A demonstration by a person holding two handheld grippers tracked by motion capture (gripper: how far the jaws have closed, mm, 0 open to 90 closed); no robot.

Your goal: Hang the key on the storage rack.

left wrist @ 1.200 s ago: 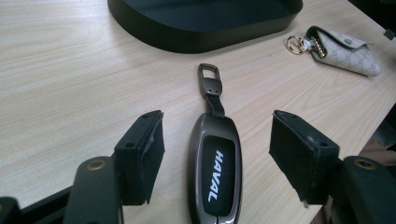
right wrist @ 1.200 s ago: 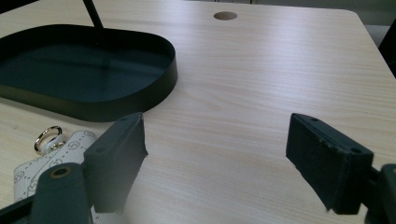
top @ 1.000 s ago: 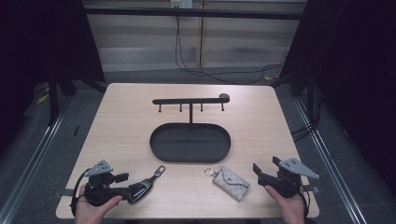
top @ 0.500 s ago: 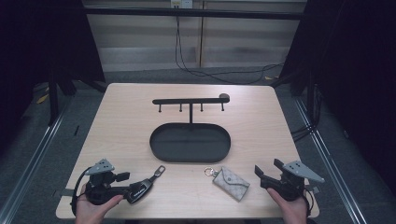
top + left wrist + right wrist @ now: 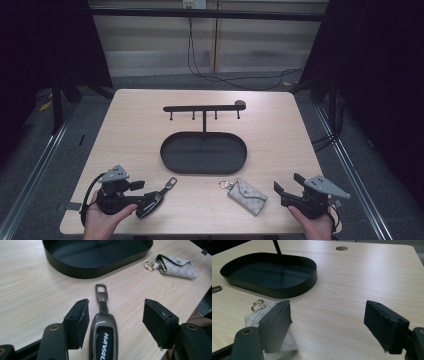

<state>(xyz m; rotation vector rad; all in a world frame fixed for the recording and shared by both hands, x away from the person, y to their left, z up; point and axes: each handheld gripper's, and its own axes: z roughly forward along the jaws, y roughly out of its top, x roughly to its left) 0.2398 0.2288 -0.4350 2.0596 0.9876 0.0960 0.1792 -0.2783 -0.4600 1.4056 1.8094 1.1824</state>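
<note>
1. Left claw (image 5: 116, 311) released, jaws just now closing in, with the key fob (image 5: 103, 337) between them and neither pad pressing on it yet.
2. Key fob flat on the worktop (image 5: 280, 130), on the near side of the tray (image 5: 100, 270) towards its left end, metal clip pointing at the tray wall.
3. Right claw (image 5: 328, 315) also released, jaws likewise just closing, with bare wood between them; key pouch (image 5: 272, 340) off to one side by one jaw, near the tray's right end, ring towards the tray.
4. For the fob: centre first, since it looks nearer one pad than the other; otherwise likely to skid sideways when pinched.
5. Grip across the wide body, not the thin strap or clip.
6. Keep the pads low against the worktop and close slowly until both sides bear evenly.
7. Lift straight up before heading over the tray wall.
8. For the pouch: shift sideways until it sits between the pads, then pinch the folded body, not the ring.
</note>
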